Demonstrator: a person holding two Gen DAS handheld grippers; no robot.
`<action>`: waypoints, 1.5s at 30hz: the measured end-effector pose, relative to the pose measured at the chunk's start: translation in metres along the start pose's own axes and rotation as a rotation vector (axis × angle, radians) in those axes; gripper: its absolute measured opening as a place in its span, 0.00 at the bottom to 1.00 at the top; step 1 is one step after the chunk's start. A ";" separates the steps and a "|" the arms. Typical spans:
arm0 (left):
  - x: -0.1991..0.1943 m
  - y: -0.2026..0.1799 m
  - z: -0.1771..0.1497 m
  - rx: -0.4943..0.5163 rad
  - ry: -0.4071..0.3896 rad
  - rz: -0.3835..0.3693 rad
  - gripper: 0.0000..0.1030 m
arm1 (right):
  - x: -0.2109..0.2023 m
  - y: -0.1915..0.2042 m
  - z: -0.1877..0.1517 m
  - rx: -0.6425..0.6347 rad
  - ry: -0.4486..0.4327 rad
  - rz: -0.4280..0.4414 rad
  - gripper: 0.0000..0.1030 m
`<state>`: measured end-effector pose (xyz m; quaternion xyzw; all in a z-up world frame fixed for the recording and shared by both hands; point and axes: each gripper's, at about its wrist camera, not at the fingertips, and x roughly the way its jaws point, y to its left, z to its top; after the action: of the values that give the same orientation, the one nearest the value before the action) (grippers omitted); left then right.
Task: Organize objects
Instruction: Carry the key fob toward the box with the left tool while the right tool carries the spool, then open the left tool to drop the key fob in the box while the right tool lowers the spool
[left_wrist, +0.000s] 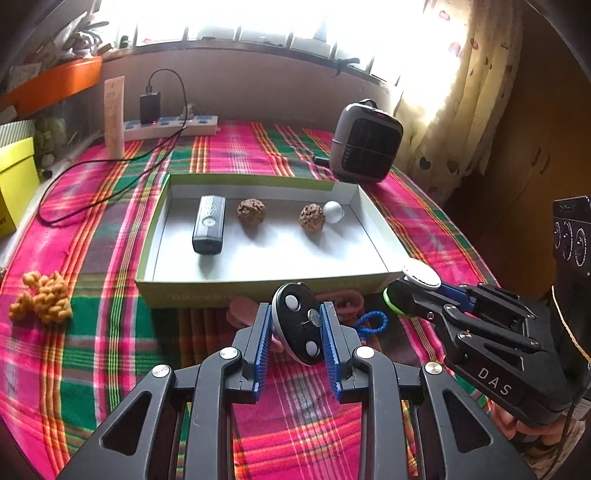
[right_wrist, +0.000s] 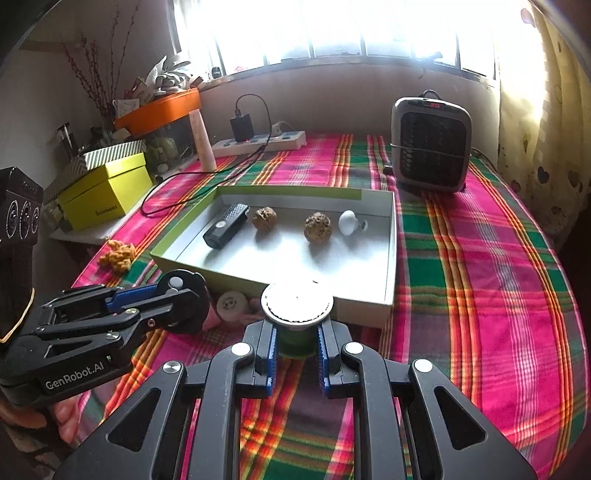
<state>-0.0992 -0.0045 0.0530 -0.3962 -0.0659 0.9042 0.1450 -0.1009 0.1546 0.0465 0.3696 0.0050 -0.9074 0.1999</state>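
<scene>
Two grippers are each carrying a small object just short of the near wall of the shallow white cardboard box with the green rim (left_wrist: 258, 285), so the step in hand looks like the carry-and-drop stage of tidying loose items into that box. The left gripper (left_wrist: 297, 325) is grasping a black oval disc with white round pads and a small metal stud (left_wrist: 297, 325) edgewise between its blue-padded fingers (left_wrist: 263, 334), while the right gripper (right_wrist: 297, 332) is clenching the green body of a round object with a white domed cap (right_wrist: 297, 303). Both are hovering over the pink, green and orange plaid cloth (left_wrist: 110, 332) covering the counter, close beside each other. Already lying inside the box are a black rectangular device with a round button (left_wrist: 209, 226), two brown wrinkled walnuts (left_wrist: 251, 211) and a white knob (left_wrist: 333, 211). The next move probably calls for lifting each load over the near wall and releasing it onto the bare white floor in front of those items, one gripper at a time so they are not colliding. Hard to make out: a pink rubbery thing (left_wrist: 242, 314) and a blue cord loop (left_wrist: 373, 322) are lying largely hidden behind the left gripper, and what they are stays unclear. The window glare is washing out the far background.
</scene>
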 end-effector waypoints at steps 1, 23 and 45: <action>0.001 0.001 0.002 -0.001 -0.001 0.000 0.24 | 0.001 0.000 0.002 -0.001 -0.002 0.000 0.17; 0.018 0.014 0.031 -0.020 -0.015 0.010 0.24 | 0.023 -0.004 0.027 -0.012 -0.003 0.008 0.17; 0.055 0.046 0.044 -0.056 0.030 0.063 0.24 | 0.076 -0.005 0.051 -0.001 0.060 0.072 0.17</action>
<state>-0.1766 -0.0309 0.0342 -0.4155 -0.0765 0.9001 0.1062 -0.1859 0.1236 0.0319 0.3965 -0.0016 -0.8882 0.2324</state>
